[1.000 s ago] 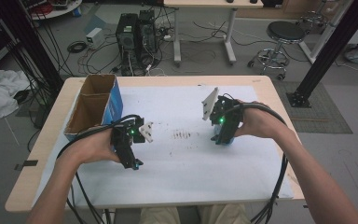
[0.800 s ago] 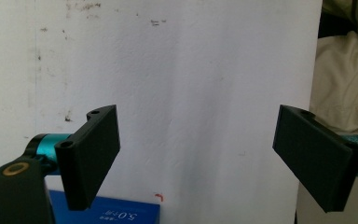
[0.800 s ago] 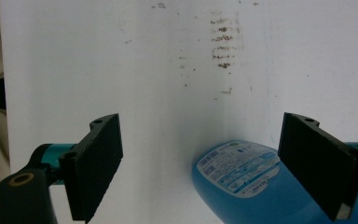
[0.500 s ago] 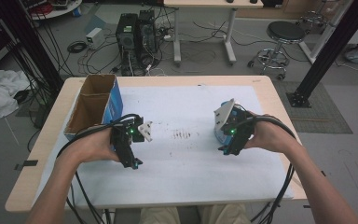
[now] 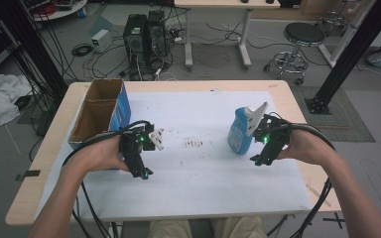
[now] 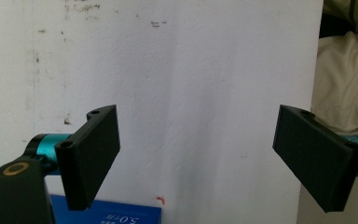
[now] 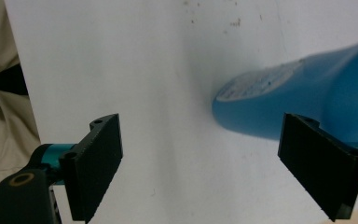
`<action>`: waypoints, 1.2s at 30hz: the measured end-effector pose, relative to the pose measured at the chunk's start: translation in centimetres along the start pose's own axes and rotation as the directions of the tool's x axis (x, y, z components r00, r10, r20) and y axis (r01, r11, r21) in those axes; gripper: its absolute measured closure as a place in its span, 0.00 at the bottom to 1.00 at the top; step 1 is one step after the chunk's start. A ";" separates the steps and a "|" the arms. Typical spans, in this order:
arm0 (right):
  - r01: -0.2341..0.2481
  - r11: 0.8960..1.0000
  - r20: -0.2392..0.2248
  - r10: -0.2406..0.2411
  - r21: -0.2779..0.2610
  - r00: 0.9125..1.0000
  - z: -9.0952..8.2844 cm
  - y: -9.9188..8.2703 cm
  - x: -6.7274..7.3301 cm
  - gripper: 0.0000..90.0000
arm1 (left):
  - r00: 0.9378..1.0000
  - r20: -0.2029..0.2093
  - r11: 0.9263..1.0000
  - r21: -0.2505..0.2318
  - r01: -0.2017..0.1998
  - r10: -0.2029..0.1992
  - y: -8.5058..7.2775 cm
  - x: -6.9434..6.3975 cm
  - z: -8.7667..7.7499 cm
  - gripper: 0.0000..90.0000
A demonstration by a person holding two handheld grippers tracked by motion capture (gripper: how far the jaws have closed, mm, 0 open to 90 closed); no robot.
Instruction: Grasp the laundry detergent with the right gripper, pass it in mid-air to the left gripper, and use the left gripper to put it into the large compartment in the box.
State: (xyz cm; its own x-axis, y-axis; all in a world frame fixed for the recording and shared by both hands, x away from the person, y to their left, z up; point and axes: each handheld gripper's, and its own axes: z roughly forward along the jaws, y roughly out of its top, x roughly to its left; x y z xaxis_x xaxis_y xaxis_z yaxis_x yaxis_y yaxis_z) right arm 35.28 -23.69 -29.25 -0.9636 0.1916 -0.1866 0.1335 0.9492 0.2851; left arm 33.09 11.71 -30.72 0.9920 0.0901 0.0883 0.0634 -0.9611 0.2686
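Jaws wide apart on both grippers (nothing held); right gripper point(image 5: 258, 159) beside blue bottle point(image 5: 239, 132)

On my counter point(image 5: 178, 85) lies a white sheet point(image 5: 198, 178) with small dark marks point(image 5: 194, 144) near its middle. At the far left corner stands an open cardboard box point(image 5: 99, 111) with a blue side. Behind the counter, on the floor, I see two black computer towers point(image 5: 146, 32) with many cables point(image 5: 213, 49), a round black stool point(image 5: 302, 37) at the right, and a white cloth point(image 5: 0, 99) at the left.
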 end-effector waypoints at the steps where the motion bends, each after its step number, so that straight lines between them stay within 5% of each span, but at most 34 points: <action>1: 0.000 1.000 0.000 0.000 0.000 1.000 0.0 0.0 0.0 0.14 | 1.000 -0.001 1.000 0.000 -0.001 0.001 0.0 0.0 0.0 0.16; 6: -0.088 0.995 0.028 0.087 0.047 0.996 0.3 -1.0 -0.9 0.14 | 1.000 0.002 1.000 0.003 -0.002 0.002 0.1 0.0 -0.1 0.16; 19: -0.190 0.977 0.069 0.184 0.094 0.981 0.5 -1.2 -2.0 0.14 | 1.000 0.001 1.000 0.002 -0.002 0.002 0.0 -0.1 -0.1 0.16; 27: -0.324 0.940 0.101 0.314 0.109 0.944 1.0 -1.3 -3.0 0.14 | 1.000 0.001 1.000 -0.001 0.002 -0.002 -0.2 -0.1 0.0 0.16; 36: -0.431 0.901 0.139 0.423 0.038 0.896 1.2 -0.7 -3.5 0.14 | 1.000 -0.001 1.000 -0.003 -0.001 0.001 -0.1 -0.1 0.0 0.16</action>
State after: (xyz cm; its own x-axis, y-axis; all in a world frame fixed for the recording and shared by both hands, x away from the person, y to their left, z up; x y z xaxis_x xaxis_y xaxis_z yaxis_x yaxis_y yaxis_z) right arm 38.86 -24.67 -29.96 -0.7742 0.6076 -0.1774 0.5448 0.7824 0.3018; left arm 33.03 11.80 -30.80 0.9919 0.0896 0.0898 0.0621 -0.9604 0.2717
